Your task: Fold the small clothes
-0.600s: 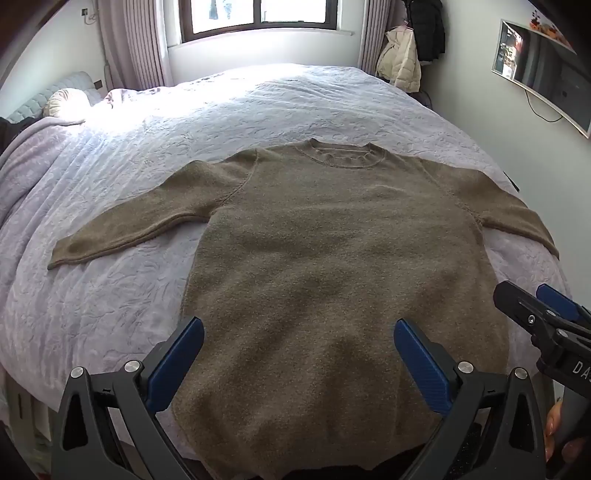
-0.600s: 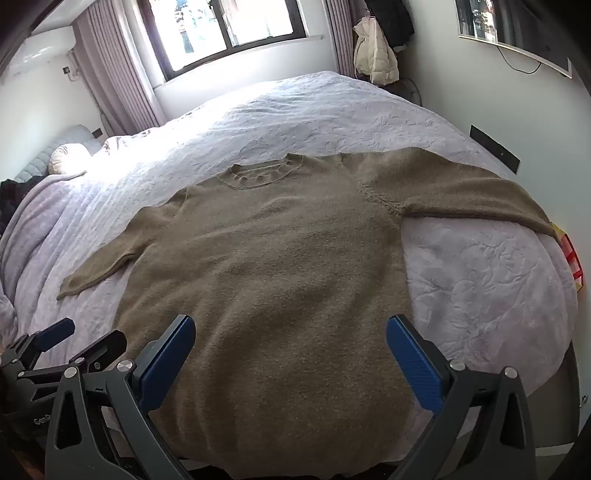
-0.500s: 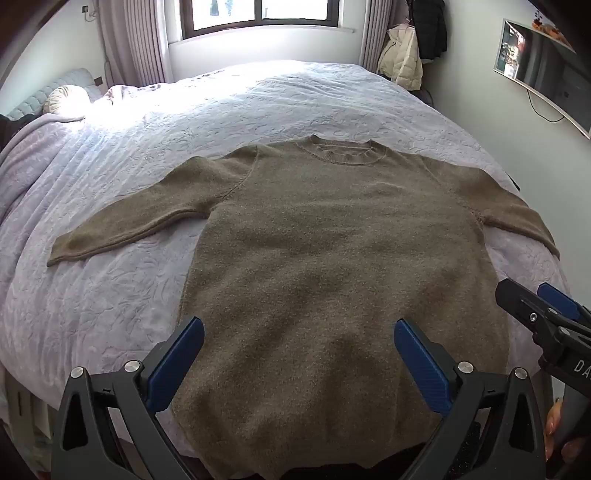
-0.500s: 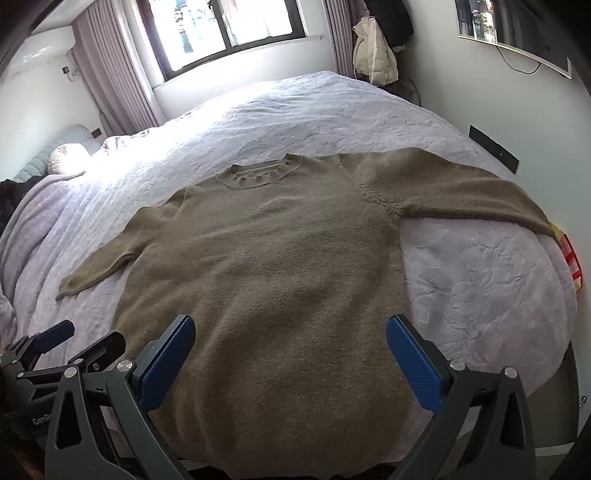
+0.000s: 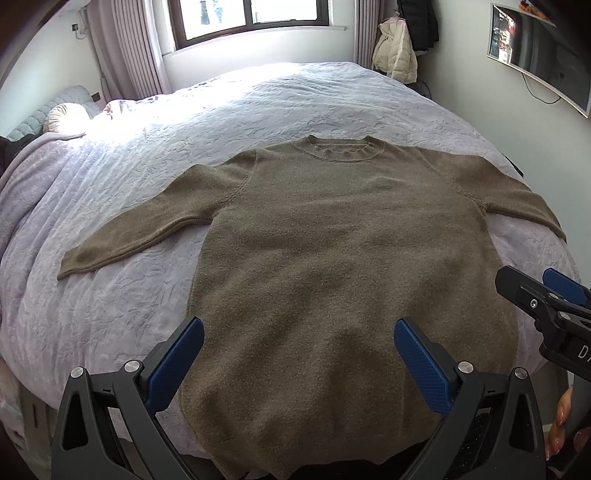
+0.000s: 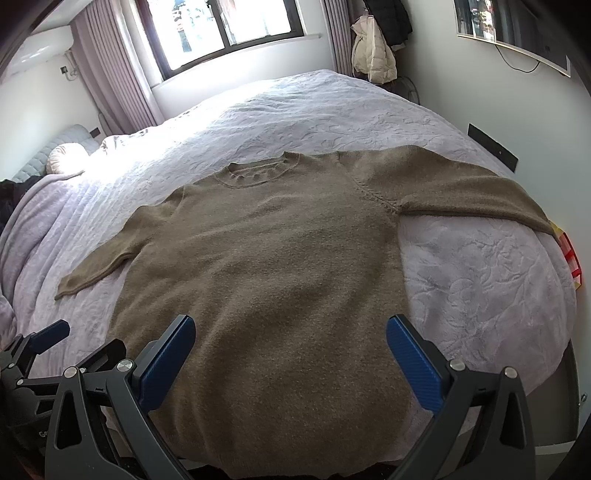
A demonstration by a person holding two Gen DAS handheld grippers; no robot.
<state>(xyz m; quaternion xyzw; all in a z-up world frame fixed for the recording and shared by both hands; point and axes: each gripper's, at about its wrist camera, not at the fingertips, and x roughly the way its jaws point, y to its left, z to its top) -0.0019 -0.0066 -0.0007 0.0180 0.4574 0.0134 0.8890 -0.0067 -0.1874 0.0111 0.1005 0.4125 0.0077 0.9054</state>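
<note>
A brown knit sweater (image 5: 332, 258) lies flat on the bed, neck at the far side, both sleeves spread out sideways, hem hanging over the near edge. It also shows in the right wrist view (image 6: 280, 273). My left gripper (image 5: 298, 354) is open and empty, above the hem. My right gripper (image 6: 290, 349) is open and empty, also above the hem. The right gripper shows at the right edge of the left wrist view (image 5: 543, 295), and the left gripper at the lower left of the right wrist view (image 6: 40, 343).
The bed (image 5: 258, 103) has a pale lilac quilted cover. A pillow (image 5: 62, 114) lies at the far left. A window (image 5: 251, 18), curtains and hanging coats (image 5: 395, 55) stand behind. A wall-mounted screen (image 5: 535, 51) is on the right. A red-striped item (image 6: 570, 258) sits at the bed's right edge.
Both grippers stay open over the hem. The left wrist view has shifted slightly, with the sweater a little lower and further right in it. The sweater has not moved.
</note>
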